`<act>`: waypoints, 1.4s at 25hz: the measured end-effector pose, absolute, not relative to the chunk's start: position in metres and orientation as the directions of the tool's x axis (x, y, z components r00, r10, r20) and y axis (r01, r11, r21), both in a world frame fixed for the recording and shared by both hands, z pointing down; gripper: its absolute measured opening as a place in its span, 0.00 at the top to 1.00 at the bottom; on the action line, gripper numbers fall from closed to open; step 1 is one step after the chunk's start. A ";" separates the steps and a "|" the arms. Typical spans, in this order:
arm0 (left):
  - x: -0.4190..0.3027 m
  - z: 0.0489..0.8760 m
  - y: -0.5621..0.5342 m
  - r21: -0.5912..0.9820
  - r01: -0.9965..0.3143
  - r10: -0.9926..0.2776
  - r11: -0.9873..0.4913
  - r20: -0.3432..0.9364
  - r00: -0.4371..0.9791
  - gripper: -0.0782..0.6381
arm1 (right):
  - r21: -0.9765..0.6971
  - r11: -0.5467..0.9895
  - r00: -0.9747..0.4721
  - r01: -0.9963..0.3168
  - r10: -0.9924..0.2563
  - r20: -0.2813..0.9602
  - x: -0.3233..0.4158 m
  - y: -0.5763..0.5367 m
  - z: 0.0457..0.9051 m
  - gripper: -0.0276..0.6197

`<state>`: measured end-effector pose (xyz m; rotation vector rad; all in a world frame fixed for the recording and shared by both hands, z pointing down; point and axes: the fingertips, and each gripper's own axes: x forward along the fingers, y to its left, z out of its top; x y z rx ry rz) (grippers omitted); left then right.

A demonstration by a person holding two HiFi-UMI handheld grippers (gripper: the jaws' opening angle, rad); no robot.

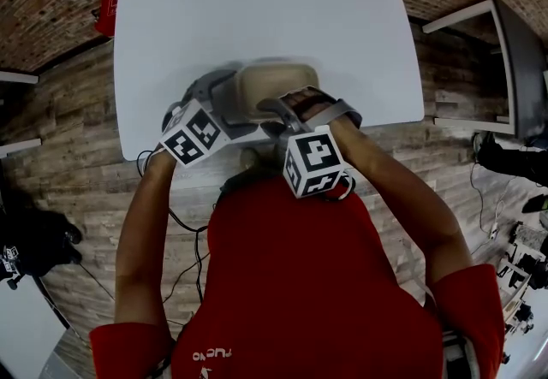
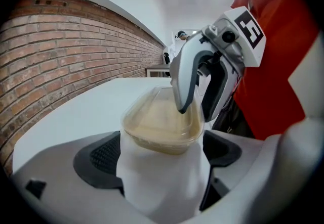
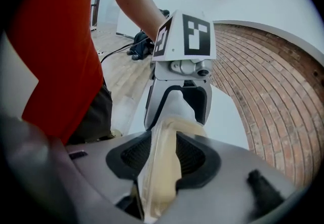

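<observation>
Plastic container [image 2: 161, 123], upright with pale beige contents, runs lengthwise between the grippers. Left gripper [image 2: 159, 153] clamps one end, and right gripper [image 3: 162, 156] pinches the opposite wall narrowly.

- Dressed in a red T-shirt [image 1: 300, 283] with short sleeves [image 1: 467, 309] and small white lettering [image 1: 214, 354] low on the front.
- Dark trousers [image 3: 96, 112] below the shirt.
- Left gripper [image 1: 224, 91]: light grey moulded shell, two curved fingers, black dimpled pads [image 2: 104, 156] set into the inner faces.
- Right gripper [image 1: 312, 105]: same grey build, fingers edged in black, a round dark knob [image 2: 225, 36] just under its cube.
- Left cube [image 1: 193, 134] and right cube [image 1: 315, 162]: white, a bold black square marker on every visible face.
- Thin black cable [image 1: 199, 253] trailing from beneath the left cube.
</observation>
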<state>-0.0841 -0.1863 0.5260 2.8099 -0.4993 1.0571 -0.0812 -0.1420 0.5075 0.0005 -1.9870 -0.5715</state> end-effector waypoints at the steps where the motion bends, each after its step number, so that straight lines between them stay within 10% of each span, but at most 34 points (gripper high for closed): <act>1: -0.085 0.527 -0.187 -0.023 -0.338 -0.269 -0.941 0.656 0.705 0.16 | 0.379 0.895 -0.483 0.236 -0.230 0.845 -0.082 -0.142 0.504 0.71; 14: -0.088 0.536 -0.188 -0.047 -0.348 -0.288 -0.936 0.669 0.685 0.17 | 0.096 0.994 -0.610 0.048 -0.047 0.791 -0.098 -0.142 0.471 0.78; 35: -0.097 0.533 -0.168 -0.045 -0.391 -0.322 -0.920 0.656 0.683 0.18 | 0.116 0.993 -0.612 -0.010 -0.097 0.785 -0.083 -0.223 0.428 0.87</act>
